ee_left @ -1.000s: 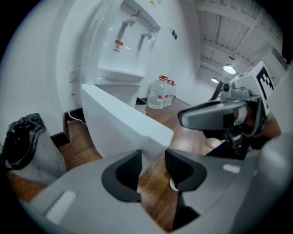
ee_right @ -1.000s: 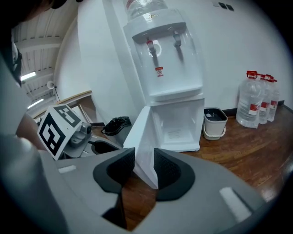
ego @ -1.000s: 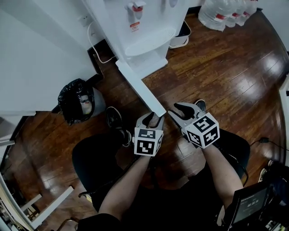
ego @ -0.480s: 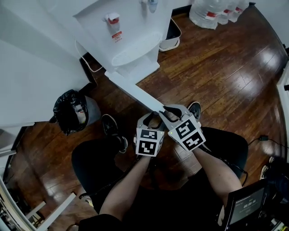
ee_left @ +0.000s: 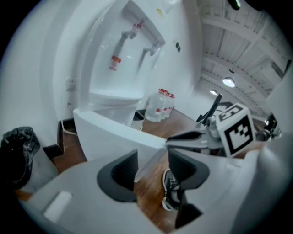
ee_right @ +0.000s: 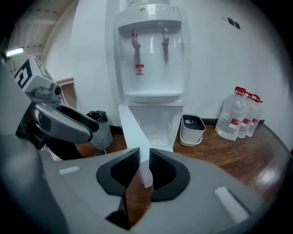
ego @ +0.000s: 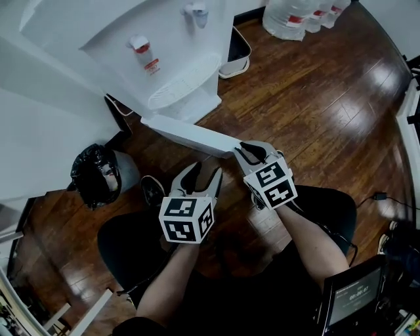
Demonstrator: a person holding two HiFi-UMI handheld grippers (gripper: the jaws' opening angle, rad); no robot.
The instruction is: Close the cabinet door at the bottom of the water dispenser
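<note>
We're looking steeply down at the white water dispenser (ego: 164, 39), which stands against the wall at the upper left. Its cabinet door (ego: 190, 134) is wide open at the bottom. It swings out over the wooden floor (ego: 328, 98), and its free edge points toward the person's knees.

The right gripper (ego: 247, 151) is at that free edge. In the right gripper view we see its fingers (ee_right: 161, 173) closing on the door's end, with the white panel edge-on between them and filling the narrow gap. As far as we can make out, the pads are pinching it.

The left gripper (ego: 207, 169) hangs just beside the right one, a little nearer the person and clear of the door. Its fingers (ee_left: 122, 173) are spread and hold nothing (between them we see only floor, the door's lower corner further off and a dark shoe (ee_left: 171, 192)). The left gripper view also shows the right gripper's marker cube, with one grey finger meeting the door's corner.

Elsewhere, a trash bin (ego: 98, 174) lined with a black bag sits left of the dispenser near the wall. A small white bin (ego: 237, 52) stands on the dispenser's other side, touching or nearly touching it. A cluster of large water bottles (ego: 289, 14) stands further along the wall. On the dispenser front we see two taps, one with a red marking, above the drip tray (ego: 174, 85).
</note>
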